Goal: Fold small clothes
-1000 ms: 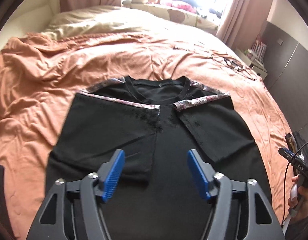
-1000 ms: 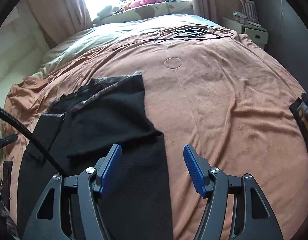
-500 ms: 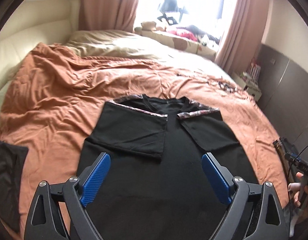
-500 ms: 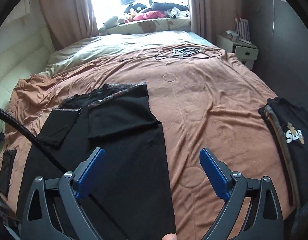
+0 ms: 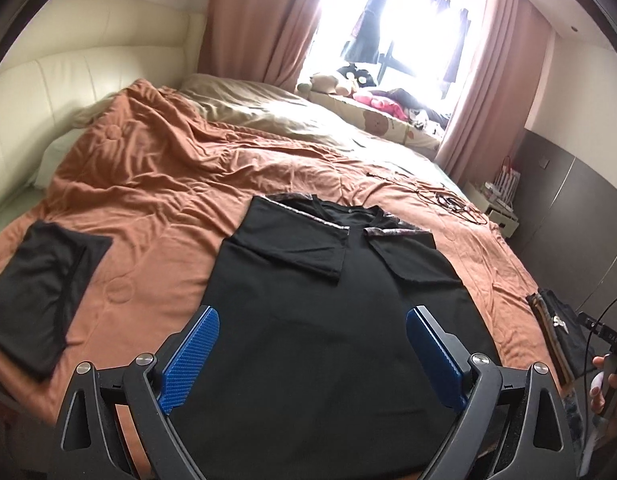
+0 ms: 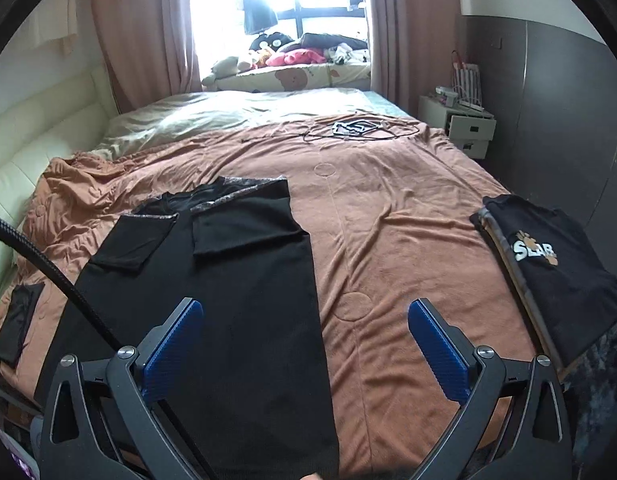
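Both hand-held grippers, left (image 5: 311, 354) and right (image 6: 305, 346), gape empty above a black shirt (image 5: 328, 300) with sleeves folded inward; bare blanket (image 6: 388, 240) separates it from a folded shirt (image 6: 548, 264) at the bed's edge

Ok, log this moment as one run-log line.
left gripper: open, empty | right gripper: open, empty | black t-shirt: flat on bed, both sleeves folded in | folded black shirt: bed's right edge
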### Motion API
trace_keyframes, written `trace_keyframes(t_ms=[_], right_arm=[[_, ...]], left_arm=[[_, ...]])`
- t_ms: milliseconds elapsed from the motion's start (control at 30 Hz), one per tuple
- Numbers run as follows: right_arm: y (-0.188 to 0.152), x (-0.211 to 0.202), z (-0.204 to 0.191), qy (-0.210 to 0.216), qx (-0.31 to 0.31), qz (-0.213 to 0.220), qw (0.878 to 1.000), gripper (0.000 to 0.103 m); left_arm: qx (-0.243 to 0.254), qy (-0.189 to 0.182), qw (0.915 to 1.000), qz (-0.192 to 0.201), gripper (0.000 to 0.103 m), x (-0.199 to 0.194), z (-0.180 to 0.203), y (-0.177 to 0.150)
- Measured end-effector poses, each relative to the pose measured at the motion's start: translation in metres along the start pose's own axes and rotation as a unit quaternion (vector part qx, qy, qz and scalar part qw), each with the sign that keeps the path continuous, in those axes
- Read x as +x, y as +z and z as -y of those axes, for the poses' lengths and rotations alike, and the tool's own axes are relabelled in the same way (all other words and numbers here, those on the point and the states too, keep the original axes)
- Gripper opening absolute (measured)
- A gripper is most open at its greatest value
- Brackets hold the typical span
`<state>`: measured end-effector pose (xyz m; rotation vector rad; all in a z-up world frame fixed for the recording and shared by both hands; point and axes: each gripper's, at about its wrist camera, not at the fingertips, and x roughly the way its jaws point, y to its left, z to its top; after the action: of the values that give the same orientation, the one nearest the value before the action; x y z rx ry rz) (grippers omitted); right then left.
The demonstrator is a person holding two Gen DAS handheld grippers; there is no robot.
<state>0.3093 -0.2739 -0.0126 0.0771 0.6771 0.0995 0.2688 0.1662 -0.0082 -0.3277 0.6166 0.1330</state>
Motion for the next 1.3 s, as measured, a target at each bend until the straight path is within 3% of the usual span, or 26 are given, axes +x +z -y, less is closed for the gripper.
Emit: trace_keyframes(t_ms=[200, 467, 700, 867, 1300], right_arm=[[-0.033, -0.053, 0.006, 0.003, -0.003, 0.022, 1.000, 0.103], [-0.067, -0.106, 0.014, 0.003, 0.009, 0.033, 0.999, 0.103], [-0.096, -0.139, 0.017, 0.030, 0.008, 0.029, 0.999, 0.103], [-0.115, -0.165, 0.022, 0.021, -0.011, 0.057, 0.998, 0.103], [-0.154, -0.161, 0.043, 0.066, -0.002, 0.058, 0.996, 0.103]], left_arm=[[0.007, -0.006, 0.9998, 0.016, 0.102, -0.046, 0.003, -0.035], [0.015, -0.019, 0.9990, 0.037, 0.102, -0.096, 0.005, -0.071], [0.018, -0.024, 0.9987, 0.041, 0.102, -0.125, -0.001, -0.099], [0.008, -0.029, 0.9986, 0.043, 0.103, -0.139, -0.011, -0.116], [-0.014, -0.017, 0.9991, 0.036, 0.102, -0.150, -0.045, -0.139]])
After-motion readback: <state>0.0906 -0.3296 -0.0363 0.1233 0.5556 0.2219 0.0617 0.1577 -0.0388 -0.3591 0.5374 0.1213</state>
